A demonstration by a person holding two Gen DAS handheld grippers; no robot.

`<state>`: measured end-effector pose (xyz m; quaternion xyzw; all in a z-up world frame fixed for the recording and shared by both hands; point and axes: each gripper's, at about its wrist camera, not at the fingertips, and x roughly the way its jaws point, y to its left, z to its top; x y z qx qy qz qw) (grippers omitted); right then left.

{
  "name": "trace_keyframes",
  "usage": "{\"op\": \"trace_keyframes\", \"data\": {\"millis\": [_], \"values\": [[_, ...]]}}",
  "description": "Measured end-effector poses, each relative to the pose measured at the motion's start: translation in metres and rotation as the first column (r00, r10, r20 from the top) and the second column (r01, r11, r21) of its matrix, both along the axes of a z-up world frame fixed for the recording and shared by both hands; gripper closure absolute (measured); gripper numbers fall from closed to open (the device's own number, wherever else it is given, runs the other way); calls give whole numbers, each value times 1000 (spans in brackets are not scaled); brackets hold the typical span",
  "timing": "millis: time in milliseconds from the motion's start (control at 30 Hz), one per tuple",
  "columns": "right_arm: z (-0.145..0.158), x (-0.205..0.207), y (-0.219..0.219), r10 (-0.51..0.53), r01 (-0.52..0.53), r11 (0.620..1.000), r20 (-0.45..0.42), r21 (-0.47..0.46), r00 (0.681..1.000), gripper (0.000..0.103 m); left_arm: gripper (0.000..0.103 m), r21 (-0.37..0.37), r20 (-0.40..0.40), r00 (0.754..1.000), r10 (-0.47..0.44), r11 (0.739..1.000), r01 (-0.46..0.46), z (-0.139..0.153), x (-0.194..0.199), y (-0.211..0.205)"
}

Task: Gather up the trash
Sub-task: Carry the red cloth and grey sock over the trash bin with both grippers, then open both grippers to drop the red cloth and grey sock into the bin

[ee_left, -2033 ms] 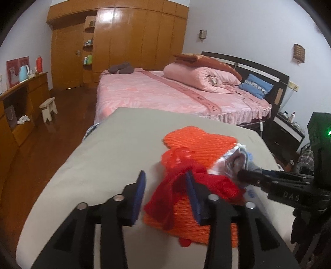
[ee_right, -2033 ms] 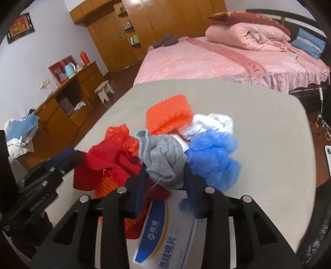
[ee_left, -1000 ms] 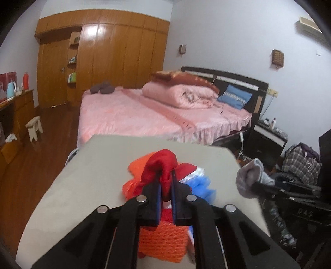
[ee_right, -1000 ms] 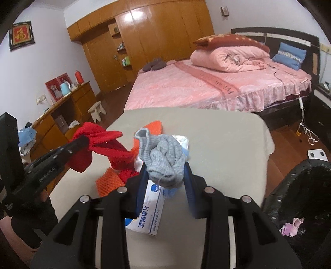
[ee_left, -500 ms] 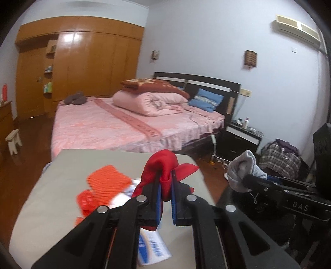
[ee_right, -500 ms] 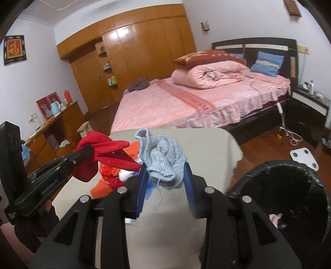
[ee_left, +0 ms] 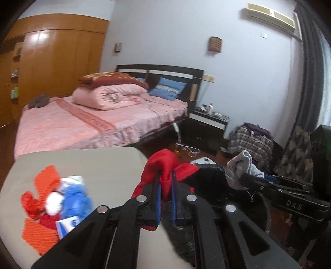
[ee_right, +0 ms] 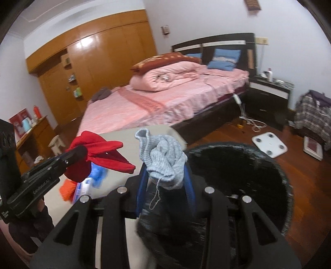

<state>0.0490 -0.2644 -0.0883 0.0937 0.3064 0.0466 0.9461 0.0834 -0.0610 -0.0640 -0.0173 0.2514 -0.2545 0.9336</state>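
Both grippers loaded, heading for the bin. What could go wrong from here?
1. The red cloth in the left gripper hangs near the table edge, short of the black bin; released now, it may miss.
2. The grey sock in the right gripper trails a loose thread that could snag on the fingers at release.
3. Both views are blurred; aim may suffer.

Your bg, non-task: pink bed (ee_right: 165, 103) w/ rolled quilt (ee_right: 165, 79) & blue pillow (ee_right: 226, 59); wood wardrobe (ee_right: 99, 60) behind; dark nightstand (ee_right: 269, 99) rt of bed; white scale (ee_right: 270, 144) on wood floor; wall AC (ee_left: 271, 16).
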Motion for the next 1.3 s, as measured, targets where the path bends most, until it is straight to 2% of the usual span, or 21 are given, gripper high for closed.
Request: {"op": "trace_keyframes", "data": {"millis": [333, 467, 500, 567, 667, 700, 767, 933, 1067, 1167, 1300], "values": [[-26, -20, -66, -162, 161, 986, -42, -33, 986, 69, 95, -1, -42, 990, -134, 991, 134, -14, 7, -77], [-34, -25, -80, -218, 216, 976, -51, -43, 975, 61, 92, -12, -70, 979, -191, 982, 190, -19, 11, -98], [-35, -24, -83, -229, 227, 973, -55, -49, 972, 58, 89, -13, -78, 975, -206, 979, 206, -21, 12, -102], [-38, -24, -88, -245, 242, 969, -58, -53, 968, 50, 64, -7, -86, 975, -207, 978, 207, -23, 12, -103], [-39, -25, -90, -266, 263, 963, -53, -61, 963, 31, 54, -20, -83, 979, -189, 982, 188, -24, 13, -95], [-39, -25, -90, -273, 270, 961, -46, -64, 961, 22, 51, -17, -82, 981, -175, 985, 174, -23, 14, -90], [-37, -26, -87, -287, 284, 956, -35, -73, 957, 10, 40, -11, -68, 989, -133, 991, 132, -21, 13, -76], [-32, -22, -72, -265, 264, 963, -18, -62, 964, 7, 27, 29, -30, 999, -19, 999, 20, -16, 11, -32], [-27, -13, -47, -216, 215, 975, -15, -58, 976, 7, 22, 65, -16, 997, 82, 995, -81, -18, 7, 9], [-28, -4, -22, -160, 159, 986, -17, -48, 987, 7, 21, 103, 0, 987, 161, 982, -160, -20, 3, 43], [-29, 9, 12, -81, 80, 996, -19, -38, 997, 7, 21, 150, 15, 962, 273, 951, -272, -29, -4, 91]]}}
